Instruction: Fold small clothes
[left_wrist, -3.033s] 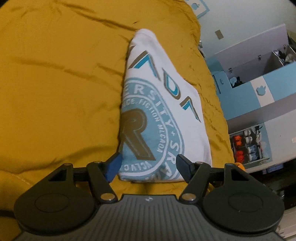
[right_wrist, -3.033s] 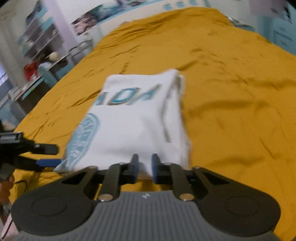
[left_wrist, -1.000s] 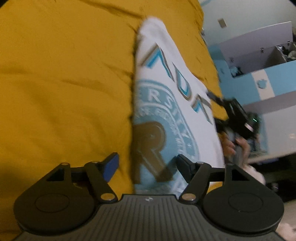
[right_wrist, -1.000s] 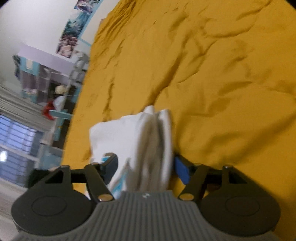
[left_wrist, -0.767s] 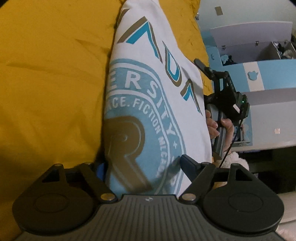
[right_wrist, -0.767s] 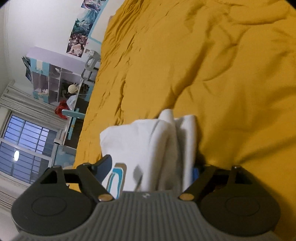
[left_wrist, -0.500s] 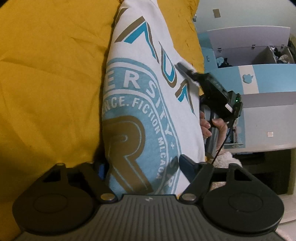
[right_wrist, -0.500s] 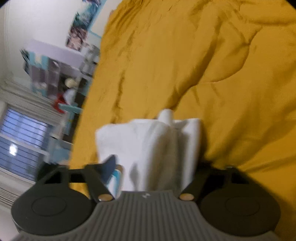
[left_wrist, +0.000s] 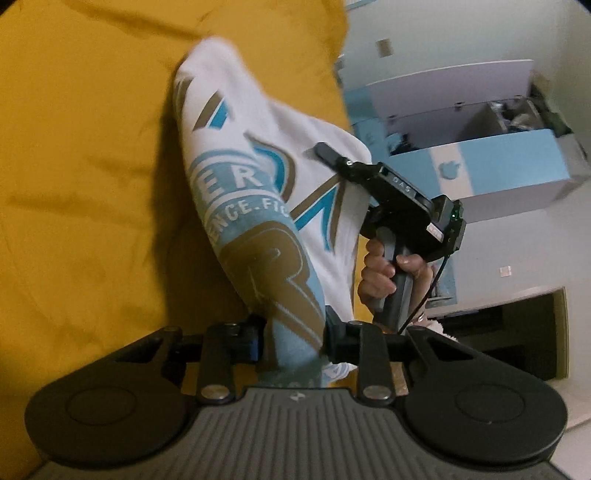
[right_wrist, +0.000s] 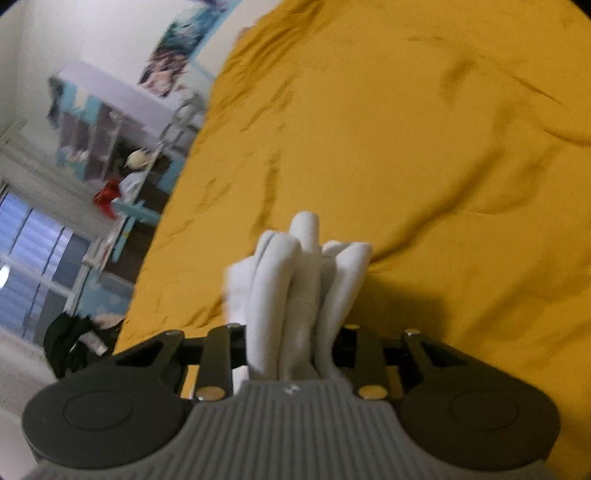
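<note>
A folded white T-shirt (left_wrist: 240, 177) with a blue and brown print is held up off the yellow bedspread (left_wrist: 74, 166). My left gripper (left_wrist: 291, 332) is closing its jaws on the shirt's near end, and the pads press the cloth. In the left wrist view my right gripper (left_wrist: 328, 155) grips the shirt's right edge, with a person's hand (left_wrist: 384, 273) on its handle. In the right wrist view the right gripper (right_wrist: 291, 343) is also closing, its pads squeezing the bunched white layers of the T-shirt (right_wrist: 291, 266) above the bedspread (right_wrist: 424, 129).
A blue and white cabinet (left_wrist: 480, 158) with an open top stands beyond the bed's right edge. In the right wrist view, shelves (right_wrist: 96, 136), a window (right_wrist: 29, 236) and dark clothes on the floor (right_wrist: 74, 339) lie past the bed's left edge.
Both grippers went from open around the shirt's edges to pinching it. The shirt has risen off the bedspread and bunched into narrower folds.
</note>
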